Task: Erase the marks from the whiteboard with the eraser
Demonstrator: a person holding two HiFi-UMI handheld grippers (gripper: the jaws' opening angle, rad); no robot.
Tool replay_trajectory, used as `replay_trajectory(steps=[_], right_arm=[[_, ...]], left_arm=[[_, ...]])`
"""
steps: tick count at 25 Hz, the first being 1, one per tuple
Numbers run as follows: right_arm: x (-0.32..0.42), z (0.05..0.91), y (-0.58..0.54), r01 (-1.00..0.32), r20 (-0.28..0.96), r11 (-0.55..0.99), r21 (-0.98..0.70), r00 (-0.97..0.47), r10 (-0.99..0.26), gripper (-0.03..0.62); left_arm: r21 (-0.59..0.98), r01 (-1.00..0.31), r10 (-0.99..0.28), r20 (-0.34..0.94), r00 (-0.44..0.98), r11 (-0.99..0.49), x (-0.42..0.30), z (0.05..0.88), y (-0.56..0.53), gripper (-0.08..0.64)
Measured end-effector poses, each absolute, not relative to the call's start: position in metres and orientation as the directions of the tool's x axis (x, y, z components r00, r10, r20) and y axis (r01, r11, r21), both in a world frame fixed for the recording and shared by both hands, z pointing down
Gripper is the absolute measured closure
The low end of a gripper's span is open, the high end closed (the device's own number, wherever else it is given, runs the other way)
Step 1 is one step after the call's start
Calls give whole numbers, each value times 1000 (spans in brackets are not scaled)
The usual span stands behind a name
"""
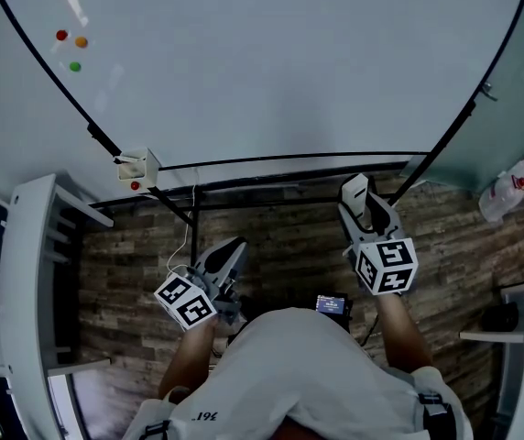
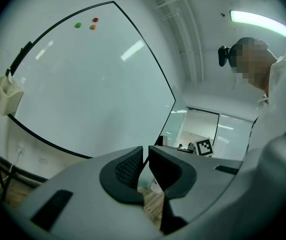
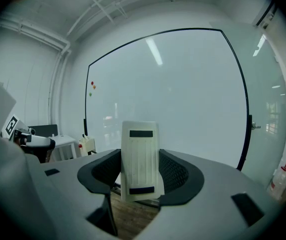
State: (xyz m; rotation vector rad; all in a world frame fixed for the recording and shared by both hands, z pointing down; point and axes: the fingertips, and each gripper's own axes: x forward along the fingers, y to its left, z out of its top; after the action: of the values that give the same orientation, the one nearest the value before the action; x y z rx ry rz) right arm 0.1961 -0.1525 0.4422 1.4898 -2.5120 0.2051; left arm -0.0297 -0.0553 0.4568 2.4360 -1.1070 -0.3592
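A large whiteboard (image 1: 271, 62) in a black frame stands ahead; its surface shows no marks, only three small round magnets (image 1: 71, 49) at its upper left. My right gripper (image 1: 358, 193) is shut on a white eraser (image 3: 140, 159), held upright between the jaws and short of the board's lower edge. The eraser (image 1: 356, 192) juts from the jaws in the head view. My left gripper (image 1: 233, 250) hangs lower, near the floor, with its jaws shut on nothing. In the left gripper view the whiteboard (image 2: 88, 79) fills the left half.
A small white holder (image 1: 137, 165) with a red button is fixed at the board's lower left corner. White shelving (image 1: 33, 273) stands at the left. A white bag (image 1: 509, 186) lies on the wood floor (image 1: 289, 246) at the right. A phone (image 1: 332, 303) glows near my body.
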Motion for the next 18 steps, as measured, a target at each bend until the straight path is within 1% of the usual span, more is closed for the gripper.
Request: replay_trajectory(steps=[5,18], right_arm=[[199,438,-151,-881,228,473,-13,-463,-856,339],[198,437,-151,-880,234,474,4,-460,-856,339]], left_arm=[[492,-646,-760,-49,648,-583,-27,459,-53,523],[490,-649,-761,-45,647,-581,-30,459,-54,523]])
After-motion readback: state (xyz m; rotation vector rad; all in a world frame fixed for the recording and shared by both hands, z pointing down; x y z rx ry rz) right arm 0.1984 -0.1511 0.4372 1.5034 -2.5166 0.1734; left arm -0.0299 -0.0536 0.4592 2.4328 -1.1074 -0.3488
